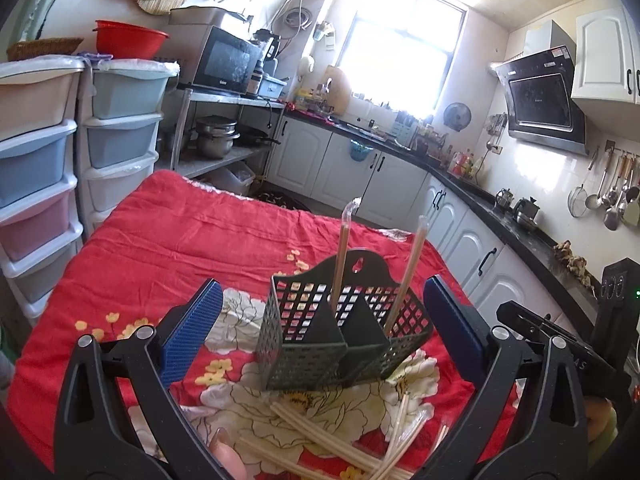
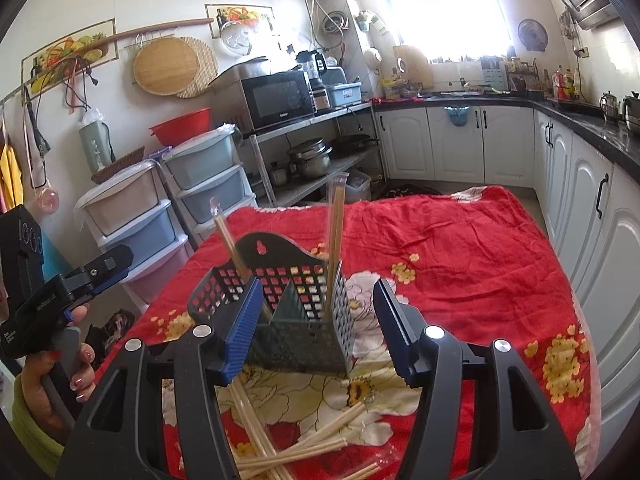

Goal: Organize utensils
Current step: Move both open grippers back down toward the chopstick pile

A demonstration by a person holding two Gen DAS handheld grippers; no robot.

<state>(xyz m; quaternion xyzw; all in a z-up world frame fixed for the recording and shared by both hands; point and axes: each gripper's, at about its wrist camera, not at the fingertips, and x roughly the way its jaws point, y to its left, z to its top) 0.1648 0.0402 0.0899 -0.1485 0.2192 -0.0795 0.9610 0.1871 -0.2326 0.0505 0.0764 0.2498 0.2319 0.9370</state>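
A dark plastic basket (image 1: 344,332) full of square holes stands on the red flowery cloth (image 1: 192,240). Two wrapped chopstick pairs (image 1: 340,264) stand up in it. More chopsticks (image 2: 304,448) lie loose before it. Both the left claw (image 1: 320,332) and right claw (image 2: 316,332) are wide apart, holding nothing.

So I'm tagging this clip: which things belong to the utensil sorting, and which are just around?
Job:
- black perforated caddy
- two wrapped chopstick pairs standing in it
- loose chopsticks on the red cloth

Just around:
- microwave
- red basin
- plastic drawers
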